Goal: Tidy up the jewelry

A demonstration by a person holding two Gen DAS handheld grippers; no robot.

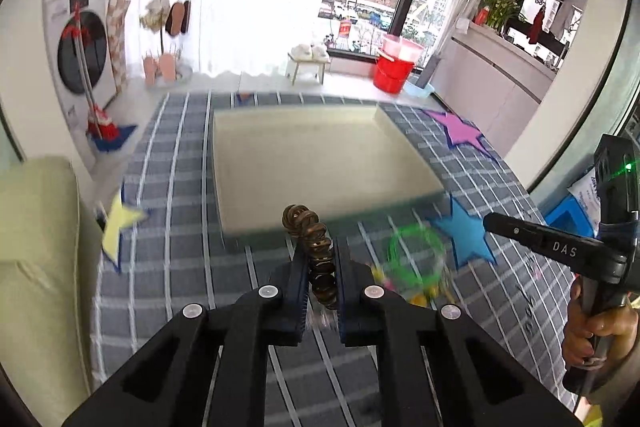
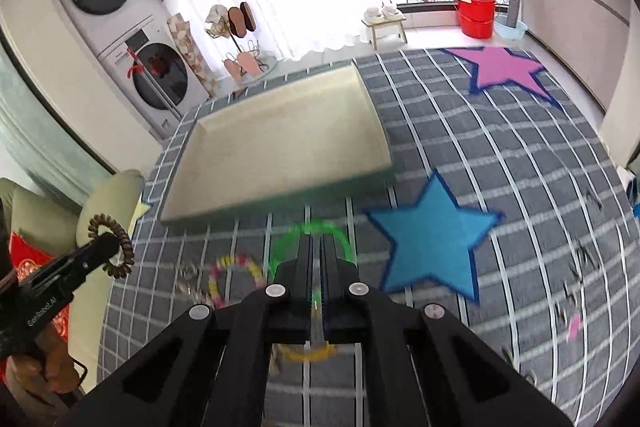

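Observation:
My left gripper (image 1: 317, 247) is shut on a brown spiral hair tie (image 1: 314, 249), held above the checked cloth just in front of the cream tray (image 1: 320, 155). In the right wrist view the same left gripper (image 2: 102, 247) shows at the left with the brown hair tie (image 2: 116, 247). My right gripper (image 2: 316, 243) is shut on a green ring bracelet (image 2: 310, 247), close to the cloth. The green bracelet (image 1: 416, 255) also shows in the left wrist view, with the right gripper (image 1: 490, 221) to its right. A pink and yellow beaded bracelet (image 2: 236, 275) and a yellow ring (image 2: 308, 353) lie nearby.
The grey checked cloth (image 2: 480, 147) carries a blue star (image 2: 432, 239), a purple star (image 2: 506, 69) and a yellow star (image 1: 118, 223). Small dark and pink clips (image 2: 572, 323) lie at the right. A pale sofa arm (image 1: 36, 247) stands at the left.

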